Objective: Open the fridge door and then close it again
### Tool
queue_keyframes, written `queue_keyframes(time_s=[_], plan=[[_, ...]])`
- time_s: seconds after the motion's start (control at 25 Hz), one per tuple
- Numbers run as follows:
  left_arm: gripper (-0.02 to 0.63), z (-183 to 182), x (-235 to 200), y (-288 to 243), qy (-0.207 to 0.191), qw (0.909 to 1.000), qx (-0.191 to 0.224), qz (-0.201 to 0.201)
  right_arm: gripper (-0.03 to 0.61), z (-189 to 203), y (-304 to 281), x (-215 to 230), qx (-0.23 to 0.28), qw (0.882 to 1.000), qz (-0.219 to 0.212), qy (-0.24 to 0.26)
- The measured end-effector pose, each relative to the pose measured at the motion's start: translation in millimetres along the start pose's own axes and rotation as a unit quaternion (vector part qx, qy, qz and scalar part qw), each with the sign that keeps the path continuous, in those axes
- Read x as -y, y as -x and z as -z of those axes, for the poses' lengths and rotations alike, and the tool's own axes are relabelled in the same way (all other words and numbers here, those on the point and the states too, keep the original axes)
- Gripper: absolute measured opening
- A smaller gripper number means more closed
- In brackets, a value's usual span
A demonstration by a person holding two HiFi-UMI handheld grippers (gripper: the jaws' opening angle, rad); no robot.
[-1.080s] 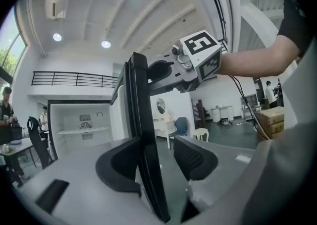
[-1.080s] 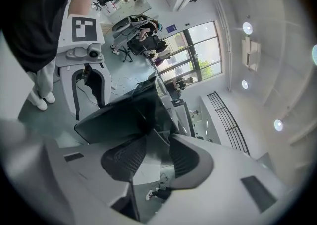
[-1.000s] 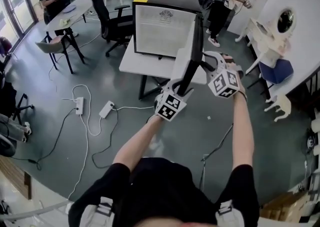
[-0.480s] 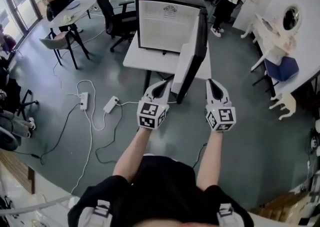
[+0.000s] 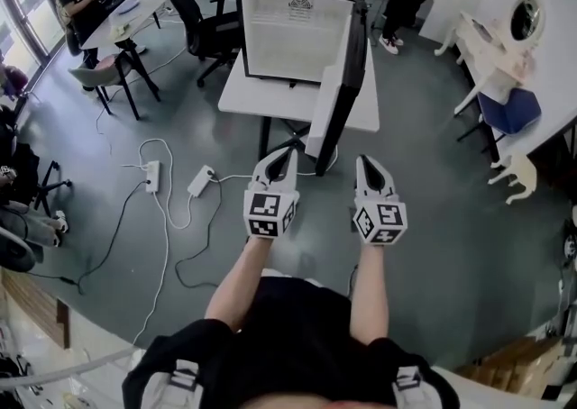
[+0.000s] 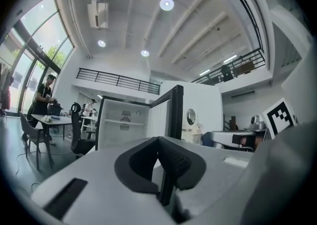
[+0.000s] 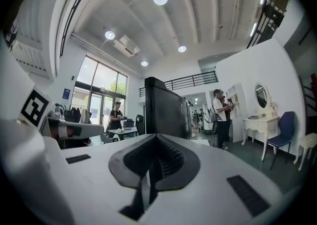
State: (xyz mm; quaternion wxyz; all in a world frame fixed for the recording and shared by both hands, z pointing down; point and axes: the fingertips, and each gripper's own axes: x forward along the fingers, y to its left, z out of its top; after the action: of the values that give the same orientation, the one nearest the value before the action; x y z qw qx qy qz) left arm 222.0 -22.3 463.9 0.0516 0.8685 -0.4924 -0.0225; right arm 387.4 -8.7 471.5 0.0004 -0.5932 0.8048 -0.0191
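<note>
L/R grippers (image 5: 280,157) (image 5: 365,164) back; door (image 5: 349,83) open ahead

Daylight enters through the tall windows (image 5: 20,2) at the head view's left edge. The room is bright and evenly lit, with only soft, faint shadows under the white table (image 5: 248,101) on the grey floor (image 5: 424,218). The pale interior of the fridge (image 5: 293,38) looks slightly washed out. In both gripper views the round ceiling lamps (image 6: 167,4) bloom into small glaring discs.

Every view is fisheye, so straight lines bow toward the edges, and the gripper views sit inside a dark round vignette. The left gripper (image 6: 163,159) and right gripper (image 7: 153,162), close to their lenses, look soft and out of focus, while the room behind them is sharper. The head view is crisp at its centre.
</note>
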Motion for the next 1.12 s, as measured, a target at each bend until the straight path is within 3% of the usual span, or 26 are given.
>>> queue_keyframes(time_s=[0.36,0.48,0.52,0.6,0.88,1.04,1.12], plan=[[-0.002,0.1,13.5,5.1,-0.004,1.0,0.001,0.001,-0.005,-0.6,10.5,1.0,0.003,1.0,-0.008,0.001],[0.006,-2.5,25.9,3.9,0.008,0.9993,0.022,0.029,-0.005,-1.8,9.2,1.9,0.0,1.0,-0.011,0.004],[0.075,-1.3,32.8,-0.2,0.006,0.9988,0.024,0.043,-0.005,-3.7,6.7,2.9,0.0,1.0,-0.013,0.007],[0.124,7.0,44.7,-14.1,-0.014,0.9981,0.006,0.059,-0.005,-11.6,-1.1,3.9,0.004,1.0,-0.018,0.017],[0.16,16.0,74.2,-76.0,-0.098,0.9913,-0.048,0.073,-0.005,-71.2,-42.1,-5.0,0.024,0.994,-0.068,0.087],[0.16,16.5,79.3,-92.6,-0.106,0.99,-0.057,0.073,-0.005,-97.5,-57.7,-8.0,0.034,0.985,-0.067,0.153],[0.158,15.5,80.7,-95.3,-0.106,0.9902,-0.057,0.071,-0.005,-102.0,-62.1,-9.0,0.032,0.984,-0.068,0.163]])
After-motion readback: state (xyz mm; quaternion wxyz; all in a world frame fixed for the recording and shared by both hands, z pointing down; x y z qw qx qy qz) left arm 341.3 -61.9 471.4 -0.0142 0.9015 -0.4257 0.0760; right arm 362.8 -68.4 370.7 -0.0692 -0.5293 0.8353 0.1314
